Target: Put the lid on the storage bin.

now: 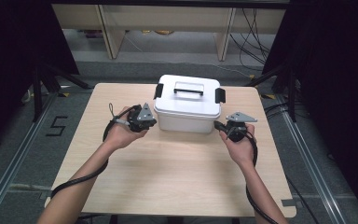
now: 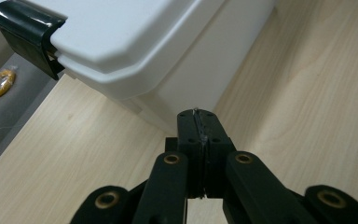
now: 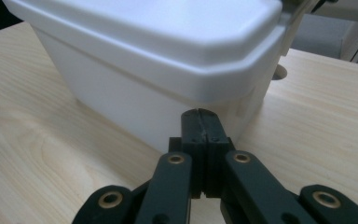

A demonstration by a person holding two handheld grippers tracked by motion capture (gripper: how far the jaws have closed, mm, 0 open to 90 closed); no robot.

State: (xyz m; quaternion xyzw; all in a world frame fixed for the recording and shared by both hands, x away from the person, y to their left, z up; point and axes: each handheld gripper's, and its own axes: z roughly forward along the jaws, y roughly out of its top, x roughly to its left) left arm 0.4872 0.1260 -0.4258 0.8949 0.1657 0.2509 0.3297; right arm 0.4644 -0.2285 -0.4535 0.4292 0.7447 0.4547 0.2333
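High view: lidded white box point(image 1: 187, 105)

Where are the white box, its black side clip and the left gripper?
white box point(image 1: 186, 119): high view, on its front wall.
black side clip point(image 2: 25, 35): left gripper view, on the clip's face.
left gripper point(image 2: 200, 116): left gripper view, at its closed tips.

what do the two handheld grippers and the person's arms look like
Both the left gripper and the right gripper are black, each topped by a grey three-cornered plate, with a black cable trailing back along the forearm. Their black fingers hang on linkages with brass-coloured pivots. No sleeves show on the forearms.
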